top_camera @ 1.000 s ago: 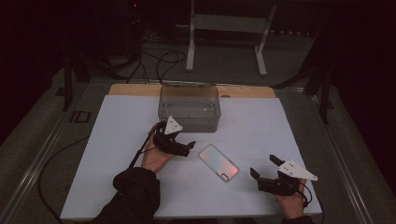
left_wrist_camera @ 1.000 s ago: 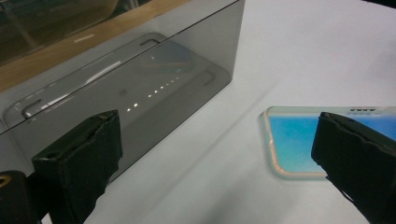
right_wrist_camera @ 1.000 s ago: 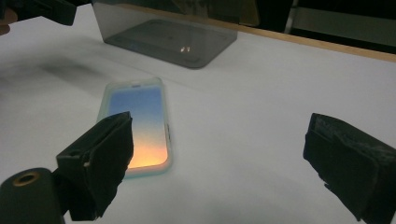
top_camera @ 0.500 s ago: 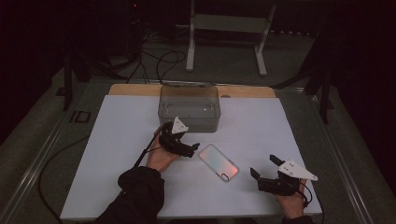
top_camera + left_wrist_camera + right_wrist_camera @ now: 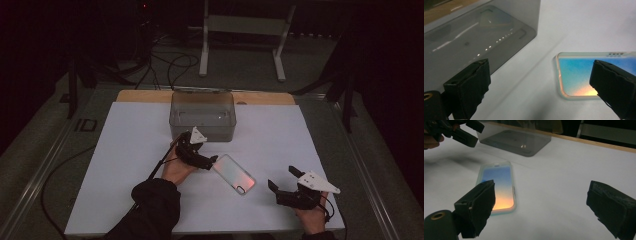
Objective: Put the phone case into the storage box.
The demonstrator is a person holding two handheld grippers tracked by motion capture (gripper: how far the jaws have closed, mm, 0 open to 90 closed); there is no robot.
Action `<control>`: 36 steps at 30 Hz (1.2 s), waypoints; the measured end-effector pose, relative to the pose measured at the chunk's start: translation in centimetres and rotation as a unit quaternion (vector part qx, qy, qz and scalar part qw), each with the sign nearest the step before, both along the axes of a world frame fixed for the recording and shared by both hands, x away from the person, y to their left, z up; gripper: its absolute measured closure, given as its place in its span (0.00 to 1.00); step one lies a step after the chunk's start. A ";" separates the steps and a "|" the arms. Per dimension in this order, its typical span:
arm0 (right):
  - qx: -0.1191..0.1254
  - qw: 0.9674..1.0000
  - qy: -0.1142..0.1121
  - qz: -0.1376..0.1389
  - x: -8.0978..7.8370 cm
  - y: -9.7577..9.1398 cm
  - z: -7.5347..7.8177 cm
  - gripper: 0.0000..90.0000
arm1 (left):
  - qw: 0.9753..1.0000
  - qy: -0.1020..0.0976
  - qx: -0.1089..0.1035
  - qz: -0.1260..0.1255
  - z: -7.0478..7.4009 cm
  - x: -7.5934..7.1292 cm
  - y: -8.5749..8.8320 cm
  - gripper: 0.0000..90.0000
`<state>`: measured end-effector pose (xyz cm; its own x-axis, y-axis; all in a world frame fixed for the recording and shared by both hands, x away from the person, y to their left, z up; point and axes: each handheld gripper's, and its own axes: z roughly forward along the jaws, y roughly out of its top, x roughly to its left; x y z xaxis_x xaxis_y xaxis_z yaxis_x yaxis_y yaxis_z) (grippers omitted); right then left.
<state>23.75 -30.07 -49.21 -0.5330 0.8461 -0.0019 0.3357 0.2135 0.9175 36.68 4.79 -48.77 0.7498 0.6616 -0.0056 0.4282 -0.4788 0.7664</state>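
High view: the left hand-held gripper point(image 5: 206, 161), spread, nears the flat iridescent phone case point(image 5: 234, 174) at frame centre. Left gripper view: one jaw overlaps the case's corner; closing could skid it. Right gripper view: right hand-held gripper point(image 5: 541, 207) spread.

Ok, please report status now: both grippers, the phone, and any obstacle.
Left gripper open, at the phone's near end. Right gripper open, apart from it. Phone flat on the white table, ungripped. Clear box close behind.
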 end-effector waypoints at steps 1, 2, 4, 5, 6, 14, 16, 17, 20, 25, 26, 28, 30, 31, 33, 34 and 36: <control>0.001 1.000 0.000 0.000 0.0 0.0 0.0 0.10 | 1.000 0.003 0.001 -0.001 -0.1 0.1 -0.2 0.05; 0.001 1.000 -0.001 0.000 0.0 0.0 0.0 0.10 | 1.000 0.003 0.001 -0.001 -0.1 0.1 -0.2 0.05; 0.001 1.000 -0.001 -0.001 0.0 0.0 0.0 0.10 | 1.000 0.006 0.004 -0.003 -0.2 0.1 -0.4 0.05; 0.001 1.000 -0.001 -0.001 0.0 0.0 0.0 0.10 | 1.000 0.010 0.005 -0.004 -0.3 0.2 -0.5 0.05; 0.001 1.000 -0.001 -0.001 0.0 0.0 0.0 0.10 | 1.000 0.010 0.005 -0.004 -0.3 0.2 -0.5 0.06; 0.001 1.000 -0.002 -0.001 0.0 -0.1 0.0 0.10 | 1.000 0.026 0.007 -0.013 -0.8 0.3 -1.1 0.07; 0.001 1.000 -0.002 -0.001 0.0 -0.1 0.0 0.10 | 0.999 0.029 0.009 -0.015 -1.0 0.3 -1.3 0.07; 0.002 1.000 -0.002 -0.001 0.0 -0.1 0.0 0.10 | 0.999 0.031 0.010 -0.016 -1.0 0.3 -1.4 0.07; 0.001 1.000 -0.002 -0.002 0.0 -0.1 0.0 0.10 | 0.999 0.035 0.011 -0.018 -1.2 0.3 -1.6 0.07; 0.002 1.000 -0.002 -0.001 0.0 -0.1 0.0 0.10 | 0.999 0.041 0.013 -0.020 -1.5 0.3 -2.0 0.09; 0.002 1.000 -0.002 -0.001 0.0 -0.1 0.0 0.10 | 0.999 0.041 0.013 -0.020 -1.5 0.3 -2.0 0.09; 0.002 1.000 -0.002 -0.001 0.0 -0.1 0.0 0.10 | 0.999 0.044 0.014 -0.020 -1.6 0.4 -2.1 0.10; 0.002 1.000 -0.002 -0.001 0.0 -0.1 0.0 0.10 | 0.999 0.047 0.016 -0.021 -1.7 0.3 -2.3 0.12; 0.002 1.000 -0.002 -0.001 0.0 -0.1 0.0 0.10 | 0.998 0.048 0.018 -0.022 -1.8 0.3 -2.4 0.14; 0.002 1.000 -0.002 -0.001 0.0 -0.1 0.0 0.10 | 0.998 0.053 0.021 -0.022 -1.9 0.3 -2.6 0.16; 0.002 1.000 -0.002 -0.001 0.0 -0.1 0.0 0.10 | 0.998 0.055 0.024 -0.022 -2.0 0.3 -2.7 0.18; 0.002 1.000 -0.002 -0.001 0.0 -0.1 0.0 0.10 | 0.998 0.060 0.030 -0.021 -2.1 0.3 -2.8 0.23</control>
